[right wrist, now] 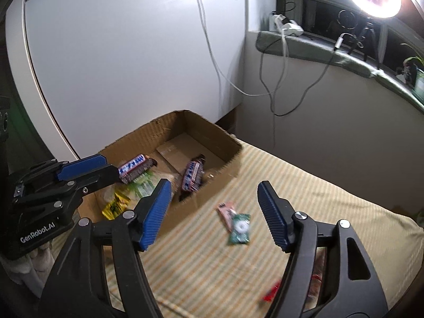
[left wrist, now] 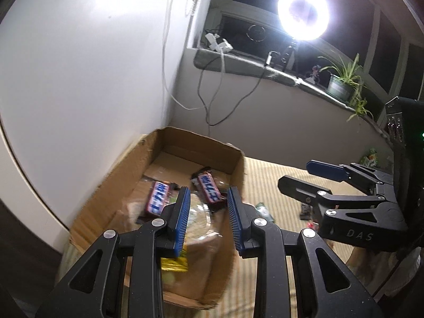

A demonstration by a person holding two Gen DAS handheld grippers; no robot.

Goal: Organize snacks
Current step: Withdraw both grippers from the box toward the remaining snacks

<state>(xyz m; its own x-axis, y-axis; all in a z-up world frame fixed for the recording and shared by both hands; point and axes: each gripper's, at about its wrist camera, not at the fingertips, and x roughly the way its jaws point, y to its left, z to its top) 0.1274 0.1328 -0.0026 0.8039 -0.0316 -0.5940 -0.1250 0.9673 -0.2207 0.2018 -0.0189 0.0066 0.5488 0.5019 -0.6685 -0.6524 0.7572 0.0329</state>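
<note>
Striped mat (right wrist: pixel 212 265) lies bare beside box (right wrist: pixel 228 156); right tongs (right wrist: pixel 212 212) gape empty, left tongs (left wrist: pixel 208 217) narrowed, empty

My left gripper (left wrist: pixel 208 217) hung over the near end of the cardboard box (left wrist: pixel 185 143), its blue pads a narrow gap apart with nothing pressed between them. Inside the box lay two blue-labelled chocolate bars (left wrist: pixel 209 188), one toward the left wall, one by the right wall, and a yellow packet (left wrist: pixel 176 263) at the near end. My right gripper (left wrist: pixel 307 175) stood spread over the striped mat (left wrist: pixel 270 175).
</note>
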